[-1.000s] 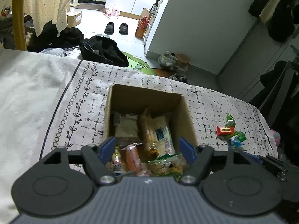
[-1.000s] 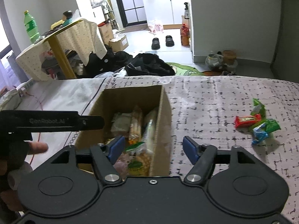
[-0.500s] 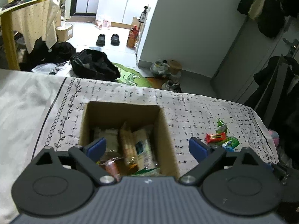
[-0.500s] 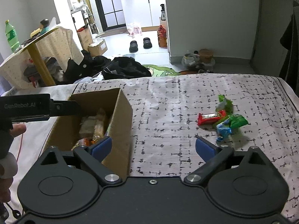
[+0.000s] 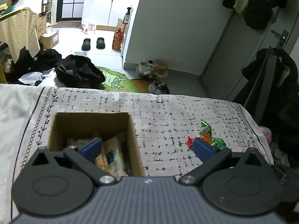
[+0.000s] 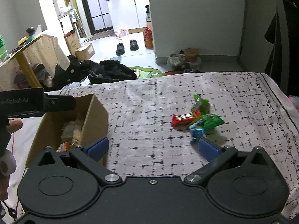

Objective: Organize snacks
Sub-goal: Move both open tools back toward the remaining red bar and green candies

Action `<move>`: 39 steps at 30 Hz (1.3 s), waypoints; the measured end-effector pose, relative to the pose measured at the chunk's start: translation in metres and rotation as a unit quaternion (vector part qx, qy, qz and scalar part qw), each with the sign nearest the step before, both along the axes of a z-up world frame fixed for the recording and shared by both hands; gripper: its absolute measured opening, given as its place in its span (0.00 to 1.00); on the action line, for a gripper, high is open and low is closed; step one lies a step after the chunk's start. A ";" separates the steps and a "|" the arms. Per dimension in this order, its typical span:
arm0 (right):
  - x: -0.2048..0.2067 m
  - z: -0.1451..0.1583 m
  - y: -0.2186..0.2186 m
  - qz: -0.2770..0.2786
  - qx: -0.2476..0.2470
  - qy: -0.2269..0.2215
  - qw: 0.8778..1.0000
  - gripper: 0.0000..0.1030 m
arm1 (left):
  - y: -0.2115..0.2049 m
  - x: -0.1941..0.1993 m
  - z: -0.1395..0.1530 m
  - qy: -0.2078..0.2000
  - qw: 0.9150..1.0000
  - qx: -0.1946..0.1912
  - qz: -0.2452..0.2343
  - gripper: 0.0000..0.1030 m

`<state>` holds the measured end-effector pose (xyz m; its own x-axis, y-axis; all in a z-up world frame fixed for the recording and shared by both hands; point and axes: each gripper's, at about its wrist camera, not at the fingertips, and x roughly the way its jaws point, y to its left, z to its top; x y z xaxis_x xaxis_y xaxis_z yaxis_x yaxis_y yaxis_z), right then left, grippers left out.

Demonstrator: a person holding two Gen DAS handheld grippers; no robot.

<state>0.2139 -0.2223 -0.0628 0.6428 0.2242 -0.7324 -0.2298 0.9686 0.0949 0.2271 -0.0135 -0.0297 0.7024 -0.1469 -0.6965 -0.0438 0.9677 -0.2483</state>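
Observation:
An open cardboard box holding several snack packs stands on the patterned cloth; it also shows in the right wrist view. A small pile of loose snacks lies to its right: a red bar, green packs and a blue pack; the pile shows in the left wrist view too. My left gripper is open and empty, above the box's right wall. My right gripper is open and empty, between the box and the pile, its right finger close to the blue pack.
The cloth-covered surface ends at a far edge and a right edge. Beyond it lie a black bag, a green mat, shoes and a bottle on the floor. A draped table stands at the left.
Both grippers have drawn back and shifted right from over the box toward the loose snacks. Their jaws have opened wider. The box and the snack pile have not moved.

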 end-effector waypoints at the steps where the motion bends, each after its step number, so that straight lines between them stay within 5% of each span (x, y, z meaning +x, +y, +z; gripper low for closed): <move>1: 0.001 0.000 -0.003 -0.002 -0.001 0.000 1.000 1.00 | -0.003 0.001 0.000 0.000 1.000 0.001 -0.002 1.00; 20: 0.027 -0.014 -0.060 -0.050 0.022 0.008 0.998 1.00 | -0.050 0.035 0.001 0.004 1.000 0.009 -0.014 1.00; 34: 0.068 -0.048 -0.083 -0.063 0.062 0.051 0.995 0.60 | -0.093 0.069 -0.027 0.035 0.997 0.029 -0.057 0.93; 39: 0.082 -0.064 -0.080 -0.064 0.079 0.069 0.992 0.57 | -0.099 0.078 -0.039 0.050 0.996 0.043 -0.065 0.86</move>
